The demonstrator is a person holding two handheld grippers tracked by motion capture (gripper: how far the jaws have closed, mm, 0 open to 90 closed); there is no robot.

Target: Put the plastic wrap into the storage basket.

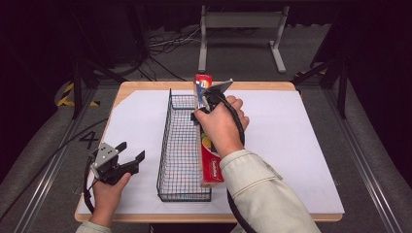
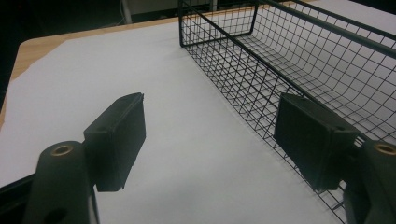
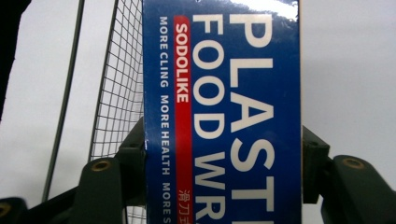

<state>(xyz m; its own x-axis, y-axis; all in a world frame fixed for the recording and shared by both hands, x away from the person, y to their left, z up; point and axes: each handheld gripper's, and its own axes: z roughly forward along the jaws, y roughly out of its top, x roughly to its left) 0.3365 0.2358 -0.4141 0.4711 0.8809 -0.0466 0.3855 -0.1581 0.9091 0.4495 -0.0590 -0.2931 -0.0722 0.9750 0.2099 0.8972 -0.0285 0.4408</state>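
The right gripper [image 1: 206, 104] pinches the plastic wrap box [image 1: 210, 165] across its width — long axis near-to-far, along the wire basket's [image 1: 167, 145] right rim; the left gripper [image 1: 127, 156] idles, jaws spread.

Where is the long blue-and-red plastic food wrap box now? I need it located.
High view, centre: the plastic wrap box lies along the black wire basket's right rim, clamped between the right gripper's jaws.

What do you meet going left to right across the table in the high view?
Left gripper → wire basket → plastic wrap box, gripped by the right gripper → bare white sheet.
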